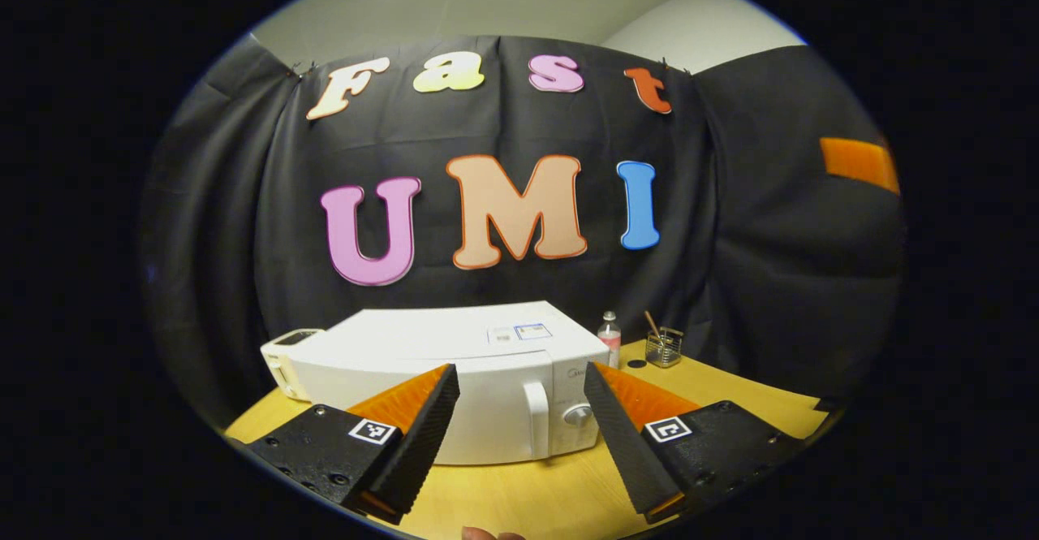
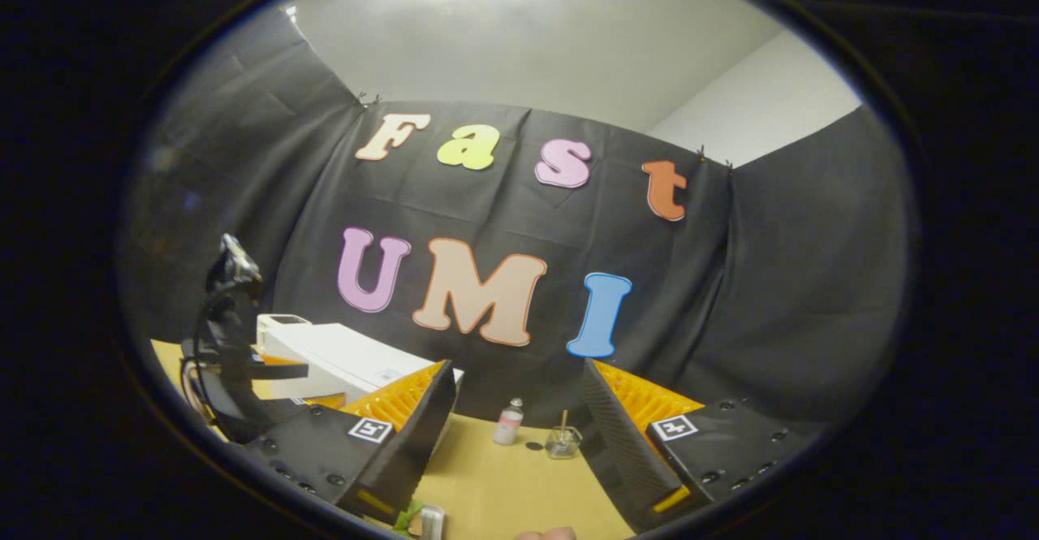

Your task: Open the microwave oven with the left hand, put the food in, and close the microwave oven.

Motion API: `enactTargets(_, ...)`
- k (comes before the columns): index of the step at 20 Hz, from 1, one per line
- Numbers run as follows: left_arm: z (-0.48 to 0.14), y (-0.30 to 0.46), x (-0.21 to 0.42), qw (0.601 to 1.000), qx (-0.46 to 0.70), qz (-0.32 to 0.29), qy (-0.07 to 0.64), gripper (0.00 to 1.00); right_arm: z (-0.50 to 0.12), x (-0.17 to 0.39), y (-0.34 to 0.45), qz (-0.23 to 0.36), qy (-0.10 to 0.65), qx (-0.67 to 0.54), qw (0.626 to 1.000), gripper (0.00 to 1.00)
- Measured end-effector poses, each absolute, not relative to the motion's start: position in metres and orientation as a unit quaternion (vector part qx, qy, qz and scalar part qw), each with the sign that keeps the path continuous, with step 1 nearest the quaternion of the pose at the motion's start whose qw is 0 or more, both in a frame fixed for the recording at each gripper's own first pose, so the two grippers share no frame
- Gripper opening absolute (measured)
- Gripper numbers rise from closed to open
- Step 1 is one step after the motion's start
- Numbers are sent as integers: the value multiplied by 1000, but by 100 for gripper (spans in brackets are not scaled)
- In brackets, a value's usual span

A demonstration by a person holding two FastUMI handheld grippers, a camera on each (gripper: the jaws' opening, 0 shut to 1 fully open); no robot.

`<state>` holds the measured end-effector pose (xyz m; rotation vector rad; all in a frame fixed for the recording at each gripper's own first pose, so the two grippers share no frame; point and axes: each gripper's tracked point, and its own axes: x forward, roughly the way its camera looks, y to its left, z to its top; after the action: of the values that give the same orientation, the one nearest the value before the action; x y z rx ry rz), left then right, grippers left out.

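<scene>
1. Left gripper view: left gripper spread, empty, facing closed microwave on table.
2. Step: approach; next, hook door handle.
3. Right gripper spread; food indistinct at bottom edge.

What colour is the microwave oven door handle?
White, like the boxy white microwave oven; its vertical door handle shows best in the left gripper view.

Microwave glossy white plastic; table smooth matt wood.
</scene>
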<state>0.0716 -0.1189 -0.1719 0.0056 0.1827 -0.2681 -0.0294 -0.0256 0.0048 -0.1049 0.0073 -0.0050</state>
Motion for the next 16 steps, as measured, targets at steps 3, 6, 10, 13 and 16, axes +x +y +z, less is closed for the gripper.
enactTargets(3,-216,-122,97,984,-3,-121,127,97,3,-37,-36,-9,13,-77,997,96)
enactTargets(6,-252,-129,116,981,9,-119,151,96,7,-46,-51,-23,17,-88,996,96)
enactTargets(10,-289,-131,134,975,5,-113,192,97,-4,-50,-70,-40,33,-117,992,97)
enactTargets(13,-301,-129,138,973,-4,-97,209,97,-20,-53,-77,-48,56,-102,992,97)
enactTargets(16,-297,-138,136,973,-13,-109,204,92,-32,-51,-81,-50,71,-95,992,99)
